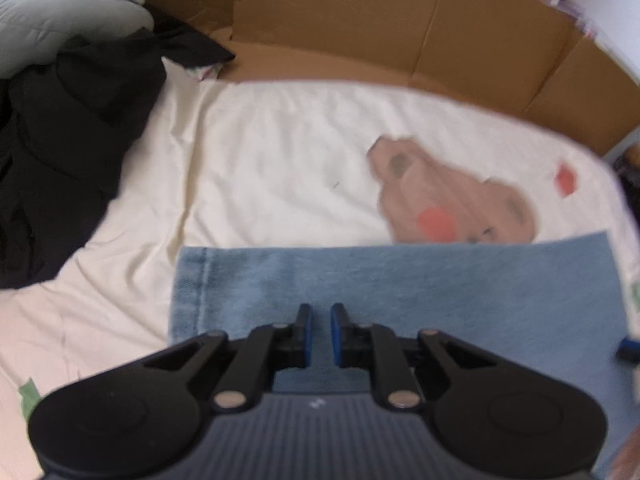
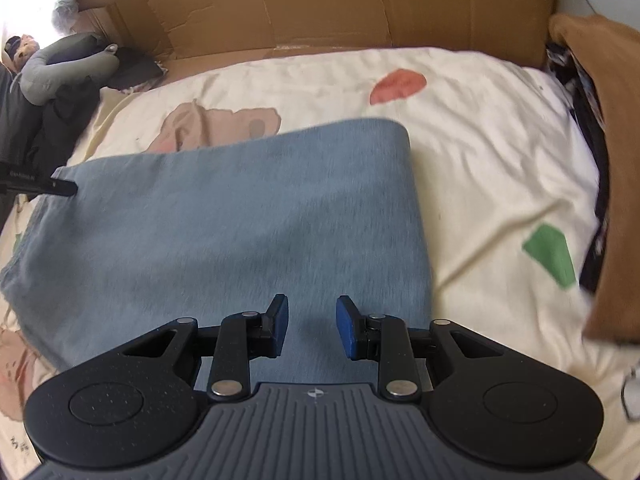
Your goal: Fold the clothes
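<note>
A folded blue denim garment [image 1: 440, 280] lies flat on the cream bedsheet [image 1: 280, 152]; its stitched hem is at the left. My left gripper [image 1: 320, 312] hovers over the garment's near part. Its blue pads are almost together with nothing between them, so it is shut. In the right wrist view the same blue garment [image 2: 240, 208] spreads out with a rounded fold at its far right end. My right gripper [image 2: 312, 304] is over its near edge, open, with only cloth showing below the gap. The left gripper's fingertip [image 2: 52, 186] shows at the garment's far left corner.
A heap of black clothes [image 1: 68, 128] and a grey neck pillow [image 1: 60, 28] lie at the left. Cardboard walls [image 2: 320, 4] line the far side of the bed. A brown cushion [image 2: 612, 160] lies along the right edge. The sheet [image 2: 500, 152] has bear, red and green prints.
</note>
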Available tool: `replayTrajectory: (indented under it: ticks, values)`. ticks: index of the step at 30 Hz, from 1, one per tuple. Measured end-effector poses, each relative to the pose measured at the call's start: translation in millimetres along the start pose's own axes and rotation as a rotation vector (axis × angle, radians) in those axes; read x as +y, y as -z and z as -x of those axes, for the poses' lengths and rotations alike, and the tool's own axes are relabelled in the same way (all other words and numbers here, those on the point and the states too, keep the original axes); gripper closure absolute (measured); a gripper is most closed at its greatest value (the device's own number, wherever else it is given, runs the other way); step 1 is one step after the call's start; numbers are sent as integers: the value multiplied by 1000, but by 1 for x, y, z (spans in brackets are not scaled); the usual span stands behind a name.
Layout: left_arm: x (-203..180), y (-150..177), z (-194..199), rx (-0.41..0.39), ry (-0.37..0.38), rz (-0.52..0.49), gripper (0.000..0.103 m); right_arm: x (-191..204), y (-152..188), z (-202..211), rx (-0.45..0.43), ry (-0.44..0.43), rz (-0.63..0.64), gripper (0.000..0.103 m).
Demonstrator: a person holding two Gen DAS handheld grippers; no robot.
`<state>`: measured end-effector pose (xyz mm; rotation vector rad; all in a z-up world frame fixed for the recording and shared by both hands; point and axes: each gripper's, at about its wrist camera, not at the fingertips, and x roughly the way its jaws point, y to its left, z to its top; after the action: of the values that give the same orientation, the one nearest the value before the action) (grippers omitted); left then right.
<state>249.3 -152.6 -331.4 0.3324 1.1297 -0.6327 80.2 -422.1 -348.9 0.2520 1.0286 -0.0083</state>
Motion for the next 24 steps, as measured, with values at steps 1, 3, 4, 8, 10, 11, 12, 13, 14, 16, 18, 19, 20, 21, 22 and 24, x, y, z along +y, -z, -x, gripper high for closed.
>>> replayTrajectory:
  ticks: [1, 3, 4, 8, 10, 11, 12, 13, 14, 16, 18, 19, 20, 21, 22, 24]
  values:
    - [3, 0, -3, 7, -1, 22, 100, -1, -4, -4, -3, 8, 10, 69]
    - [9, 1, -10, 18, -1, 66, 100, -3, -12, -12, -5, 14, 20, 70]
    - [11, 2, -11, 18, -2, 77, 100, -5, -15, -16, -2, 16, 22, 70]
    - [5, 2, -12, 8, -40, 43, 100, -11, -24, -33, 17, 27, 31, 70]
    - [4, 2, -9, 5, -49, 48, 100, -11, -30, -37, 15, 42, 36, 71]
    - [4, 1, -7, 3, -51, 54, 100, -12, -33, -39, 13, 51, 36, 72]
    - [3, 1, -4, -1, -58, 57, 100, -13, -38, -41, 9, 62, 33, 72]
    - [1, 1, 1, -9, -71, 50, 100, -14, -42, -42, 5, 74, 31, 72]
    - [-2, 1, 6, -17, -81, 40, 100, -15, -46, -44, 4, 83, 27, 72]
    - [-10, 3, 17, -38, -79, 9, 96, -17, -50, -45, 12, 87, 9, 72]
    - [-22, 8, 27, -50, -60, -20, 96, -15, -51, -40, 3, 86, 6, 71]
    - [-28, 11, 30, -47, -35, -29, 96, -13, -49, -36, -5, 74, 11, 71]
    - [-35, 14, 33, -45, -10, -39, 96, -11, -48, -32, -14, 56, 14, 71]
    - [-41, 17, 35, -43, 14, -48, 96, -9, -46, -28, -21, 42, 17, 71]
    - [-47, 20, 38, -41, 39, -58, 96, -6, -44, -25, -25, 32, 20, 71]
    - [-61, 28, 41, -31, 89, -70, 96, -1, -39, -19, -27, 18, 28, 71]
